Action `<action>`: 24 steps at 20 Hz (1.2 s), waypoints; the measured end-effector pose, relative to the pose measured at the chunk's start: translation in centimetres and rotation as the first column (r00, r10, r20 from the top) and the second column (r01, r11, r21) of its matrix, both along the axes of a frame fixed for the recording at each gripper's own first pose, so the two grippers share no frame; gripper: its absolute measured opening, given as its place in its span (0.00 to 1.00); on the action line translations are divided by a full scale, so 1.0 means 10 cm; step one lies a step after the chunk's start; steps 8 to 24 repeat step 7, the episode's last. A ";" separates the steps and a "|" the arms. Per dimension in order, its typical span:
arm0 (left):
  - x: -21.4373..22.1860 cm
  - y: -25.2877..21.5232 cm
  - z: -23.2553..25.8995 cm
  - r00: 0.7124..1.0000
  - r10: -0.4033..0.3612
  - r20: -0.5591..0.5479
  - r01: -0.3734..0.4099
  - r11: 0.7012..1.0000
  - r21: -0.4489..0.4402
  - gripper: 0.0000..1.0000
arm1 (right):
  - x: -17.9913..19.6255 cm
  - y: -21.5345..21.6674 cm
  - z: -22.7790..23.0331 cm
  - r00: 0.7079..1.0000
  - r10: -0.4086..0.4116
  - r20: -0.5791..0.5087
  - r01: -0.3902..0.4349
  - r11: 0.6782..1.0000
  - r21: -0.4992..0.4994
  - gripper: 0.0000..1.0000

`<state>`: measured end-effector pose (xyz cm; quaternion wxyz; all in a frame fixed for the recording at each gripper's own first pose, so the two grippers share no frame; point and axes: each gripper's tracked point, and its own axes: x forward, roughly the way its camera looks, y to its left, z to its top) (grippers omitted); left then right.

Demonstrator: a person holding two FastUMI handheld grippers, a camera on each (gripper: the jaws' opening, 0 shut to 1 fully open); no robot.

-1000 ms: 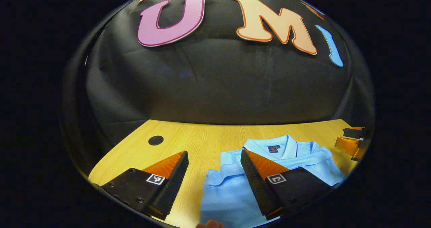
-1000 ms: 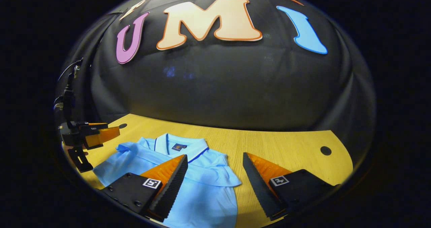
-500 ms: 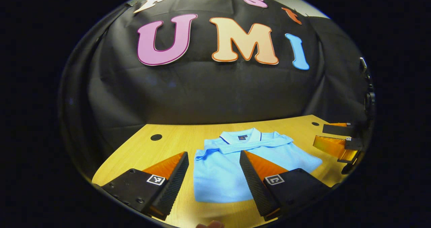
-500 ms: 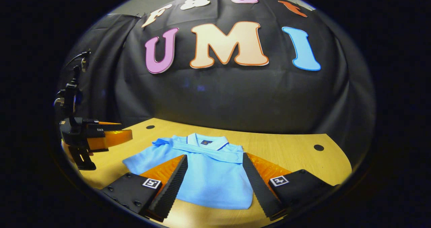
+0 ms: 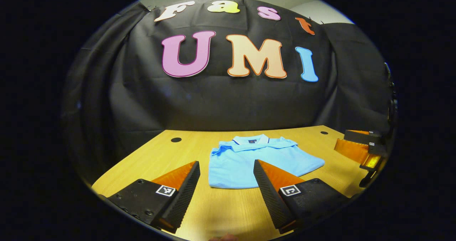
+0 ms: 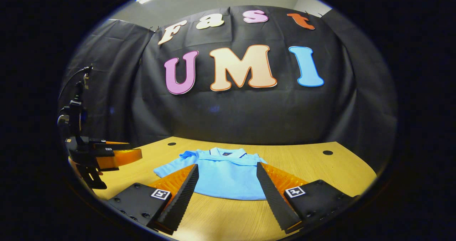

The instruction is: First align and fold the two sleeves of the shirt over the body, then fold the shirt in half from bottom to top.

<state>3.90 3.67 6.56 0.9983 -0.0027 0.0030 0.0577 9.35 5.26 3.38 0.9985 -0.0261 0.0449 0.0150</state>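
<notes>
A light blue polo shirt [image 5: 245,161] lies folded into a compact rectangle on the wooden table [image 5: 221,212], collar toward the booth wall; the right gripper view has the same shirt [image 6: 224,177]. My left gripper [image 5: 226,184] is open, held above the table short of the shirt's near edge, with nothing between its fingers. My right gripper [image 6: 226,187] is open too, back from the shirt's near edge and empty. The right gripper [image 5: 359,148] also appears at the right edge of the left gripper view, and the left gripper [image 6: 107,155] at the left of the right gripper view.
Small round holes [image 5: 176,140] [image 6: 327,152] sit in the table near its back corners. The table's curved front edge runs just below both grippers. Bare wood surrounds the shirt on all sides.
Both grippers have pulled back and up from the shirt, which now looks smaller and farther off. Both stay open throughout. The shirt lies still.
</notes>
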 end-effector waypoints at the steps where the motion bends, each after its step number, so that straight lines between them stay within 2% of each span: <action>1: -0.04 -0.01 0.00 1.000 0.009 0.012 -0.009 1.000 0.001 0.90 | -0.06 0.00 0.02 1.000 0.003 0.010 -0.003 1.000 0.023 1.00; 4: -0.10 -0.10 -0.03 1.000 -0.003 0.014 0.003 1.000 -0.020 0.90 | -0.20 -0.02 0.02 1.000 0.016 0.020 -0.018 0.995 0.099 1.00; 7: -0.13 -0.17 -0.03 1.000 -0.009 0.016 0.009 1.000 -0.020 0.91 | -0.25 -0.17 0.02 0.999 -0.020 0.030 0.018 0.998 0.057 1.00; 24: -0.13 -0.17 -0.03 1.000 -0.009 0.016 0.009 1.000 -0.020 0.91 | -0.25 -0.17 0.02 0.999 -0.020 0.030 0.018 0.998 0.057 1.00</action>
